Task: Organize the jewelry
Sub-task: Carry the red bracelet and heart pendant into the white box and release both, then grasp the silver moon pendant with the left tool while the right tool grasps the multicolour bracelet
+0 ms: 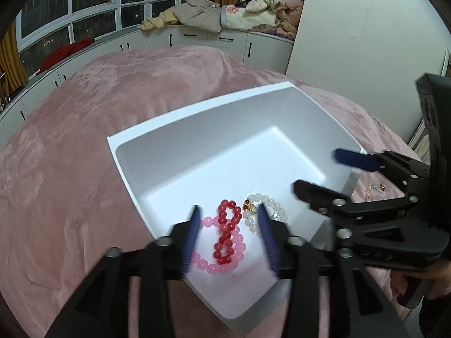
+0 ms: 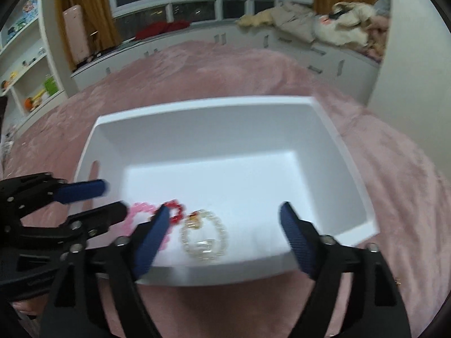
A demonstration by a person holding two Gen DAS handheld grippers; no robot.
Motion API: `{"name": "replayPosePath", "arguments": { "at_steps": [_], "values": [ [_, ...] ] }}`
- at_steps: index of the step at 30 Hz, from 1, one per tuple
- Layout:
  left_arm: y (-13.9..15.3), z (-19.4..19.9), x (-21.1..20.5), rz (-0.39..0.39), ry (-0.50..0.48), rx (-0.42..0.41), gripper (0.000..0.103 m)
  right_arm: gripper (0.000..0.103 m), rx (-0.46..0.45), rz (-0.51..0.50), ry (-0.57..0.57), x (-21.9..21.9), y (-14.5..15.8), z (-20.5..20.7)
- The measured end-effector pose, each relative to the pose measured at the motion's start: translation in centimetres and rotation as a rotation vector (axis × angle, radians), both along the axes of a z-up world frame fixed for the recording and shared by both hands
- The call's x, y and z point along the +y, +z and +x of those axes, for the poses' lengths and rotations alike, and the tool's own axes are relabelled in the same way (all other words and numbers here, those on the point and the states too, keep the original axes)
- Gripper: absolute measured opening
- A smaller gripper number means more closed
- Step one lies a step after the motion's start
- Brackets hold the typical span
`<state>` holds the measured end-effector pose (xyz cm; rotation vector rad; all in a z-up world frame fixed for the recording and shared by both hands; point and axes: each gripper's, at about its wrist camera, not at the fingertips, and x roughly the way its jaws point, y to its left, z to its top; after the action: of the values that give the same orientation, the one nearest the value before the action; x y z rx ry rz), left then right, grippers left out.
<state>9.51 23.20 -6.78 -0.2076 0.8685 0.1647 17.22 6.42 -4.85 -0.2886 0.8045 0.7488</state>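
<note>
A white box (image 1: 197, 107) (image 2: 352, 174) sits on the pink blanket. In its near corner lie a red bead bracelet (image 1: 227, 232) (image 2: 177, 211), a pink bead bracelet (image 1: 222, 267) (image 2: 136, 211) and a white bead bracelet with a gold charm (image 1: 260, 211) (image 2: 204, 236). My left gripper (image 1: 229, 211) (image 2: 111, 197) is open and empty above the red and pink bracelets. My right gripper (image 2: 225, 211) (image 1: 315, 169) is open and empty above the box's near side, over the white bracelet.
Another small multicoloured bracelet (image 1: 376, 190) lies on the blanket (image 1: 84, 140) outside the box, on its right. White cabinets (image 1: 197, 36) with piled clothes run along the windows. A white shelf unit (image 2: 25, 64) stands at far left.
</note>
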Motion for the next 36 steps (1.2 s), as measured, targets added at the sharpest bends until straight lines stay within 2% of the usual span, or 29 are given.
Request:
{"name": "replayPosePath", "arguments": {
  "at_steps": [1,2,4,9,19,24,30,36],
  "values": [
    [0.3,-0.2,-0.1,0.0,0.002,-0.015,0.066,0.098,-0.017,0.006,-0.019,-0.7,0.3,0.1],
    [0.5,-0.3,-0.2,0.002,0.003,-0.025,0.078,0.098,-0.033,0.017,-0.043,-1.5,0.8,0.3],
    [1.2,-0.6,-0.6,0.009,0.014,-0.06,0.091,0.098,-0.029,0.031,-0.077,-3.2,1.5,1.0],
    [2.3,-0.6,-2.5,-0.025,-0.03,-0.104,0.092,0.098,-0.06,0.013,-0.173,-8.0,3.2,1.8],
    [2.0,-0.1,-10.4,-0.041,-0.206,-0.101,0.093,0.098,-0.058,0.021,-0.318,-17.1,4.0,2.3],
    [0.7,0.2,-14.8,-0.044,-0.295,-0.068,0.093,0.098,-0.029,0.041,-0.356,-21.2,2.9,1.9],
    [-1.7,0.6,-19.7,-0.056,-0.391,-0.019,0.092,0.098,0.013,0.06,-0.358,-23.8,0.6,1.9],
    [-4.6,1.6,-23.4,-0.053,-0.439,0.041,0.082,0.098,0.099,0.135,-0.365,-25.6,-1.4,2.3]
  ]
}}
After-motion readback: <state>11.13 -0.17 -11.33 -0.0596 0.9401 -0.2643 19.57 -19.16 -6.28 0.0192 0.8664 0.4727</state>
